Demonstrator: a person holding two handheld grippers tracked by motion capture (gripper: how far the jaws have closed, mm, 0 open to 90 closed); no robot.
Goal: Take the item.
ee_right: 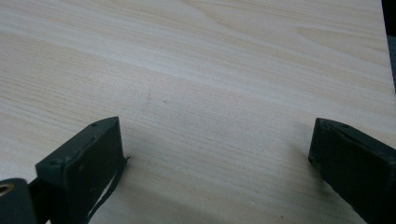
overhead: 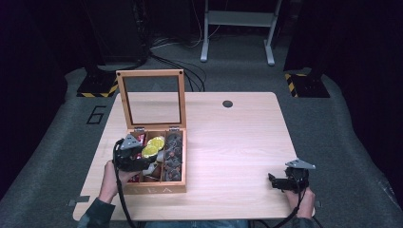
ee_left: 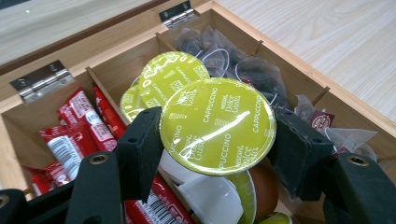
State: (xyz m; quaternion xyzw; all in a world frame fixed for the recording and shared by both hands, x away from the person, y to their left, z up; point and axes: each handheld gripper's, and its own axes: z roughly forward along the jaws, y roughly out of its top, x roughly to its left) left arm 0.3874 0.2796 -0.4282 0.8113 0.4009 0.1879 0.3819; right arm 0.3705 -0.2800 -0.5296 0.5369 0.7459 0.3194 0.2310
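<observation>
Left gripper view: the left gripper (ee_left: 217, 140) sat nearest the lens, its two black jaws clamped on either edge of a yellow-green capsule (ee_left: 217, 125) with a foil lid printed "Cappuccino". The capsule was held above the middle compartment of a wooden box (ee_left: 289, 70). More yellow-green capsules (ee_left: 170, 77) lay behind it, with white and brown capsule bodies below. Red sachets (ee_left: 77, 133) filled the compartment to one side; clear bags of dark tea (ee_left: 224, 58) filled the one on the other. Two metal hinges (ee_left: 39, 81) showed on the box's back wall.

Right gripper view: the right gripper (ee_right: 215, 158) had its jaws wide apart, with nothing between them, low over the bare light wooden table (ee_right: 210, 70).

High view: the box stood on the left half of the table (overhead: 228, 142), its glass-paned lid (overhead: 152, 97) raised upright. The left gripper was over the box's near-left part, held by the person's left hand (overhead: 111, 178). The right gripper rested near the table's near-right edge, well apart from the box, in the right hand (overhead: 304, 199).
</observation>
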